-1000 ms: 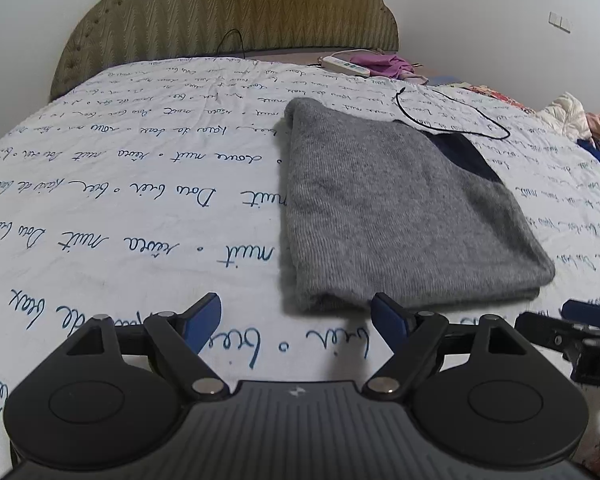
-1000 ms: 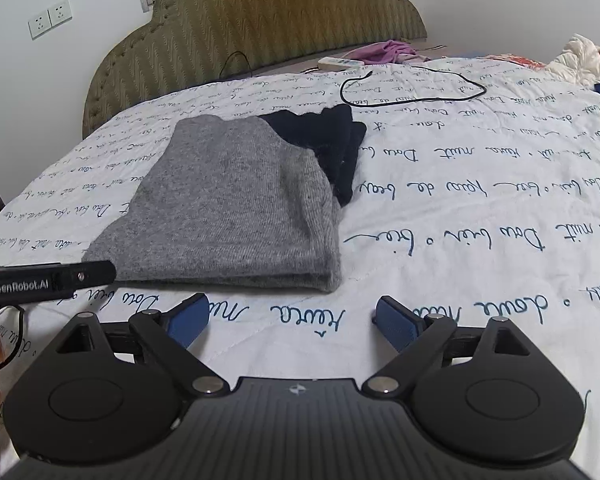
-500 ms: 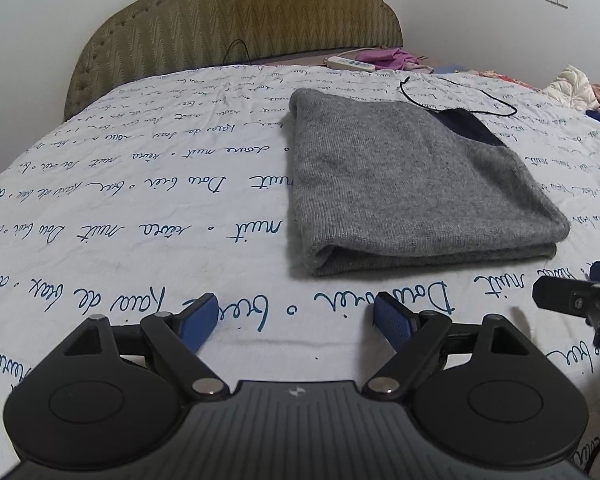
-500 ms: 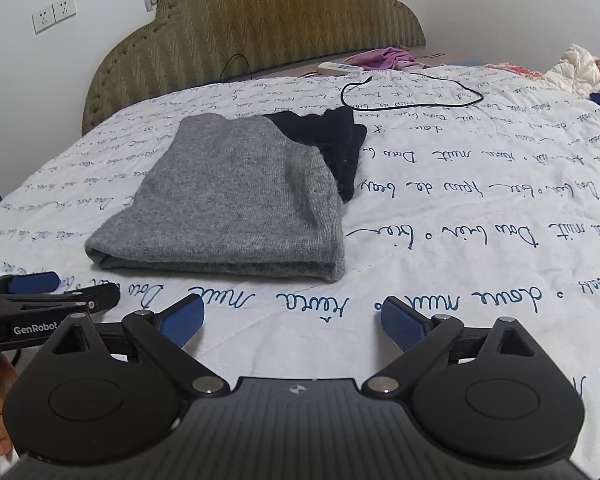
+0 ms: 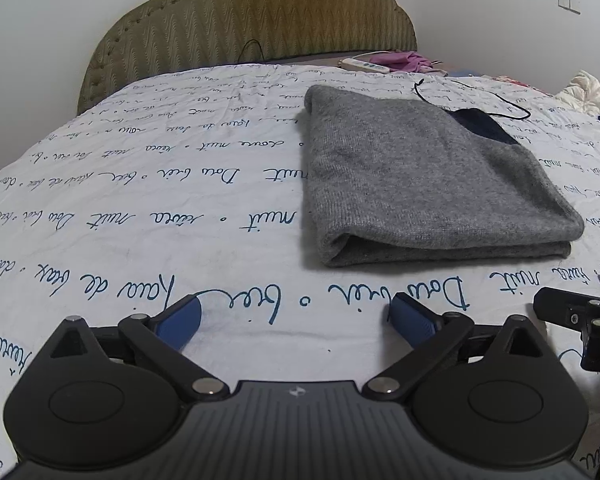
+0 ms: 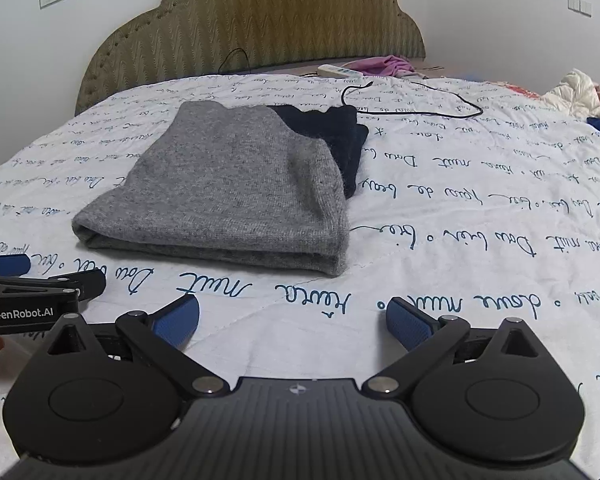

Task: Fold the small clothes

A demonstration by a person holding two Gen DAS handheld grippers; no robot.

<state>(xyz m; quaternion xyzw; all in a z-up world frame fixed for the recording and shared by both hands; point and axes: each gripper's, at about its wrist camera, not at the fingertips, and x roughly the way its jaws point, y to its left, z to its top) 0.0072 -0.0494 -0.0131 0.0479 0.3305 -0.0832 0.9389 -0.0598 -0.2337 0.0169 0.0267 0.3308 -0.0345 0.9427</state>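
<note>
Grey sweater [image 5: 424, 176] is folded flat on the bed [image 5: 148, 200], with a dark garment [image 6: 332, 136] peeking out from under its far right side. Both grippers have backed off toward the near edge of the bed compared with a second ago: back then the left gripper [image 5: 296, 320] had its right finger almost at the sweater's front fold, now there's a clear strip of printed sheet between the blue fingers [image 5: 180, 322] and the fold. Same story on the other side, the right gripper [image 6: 294, 320] sits lower and farther from the sweater than before. Both have their fingers spread wide, released, nothing between them.

Each gripper shows up at the edge of the other's view, just beside it. The sweater itself hasn't budged and looks the same shape as in the earlier frames. Black cable [image 6: 412, 102] loops on the sheet behind the clothes, and a power strip [image 6: 340, 71] lies near the headboard [image 6: 260, 20].
</note>
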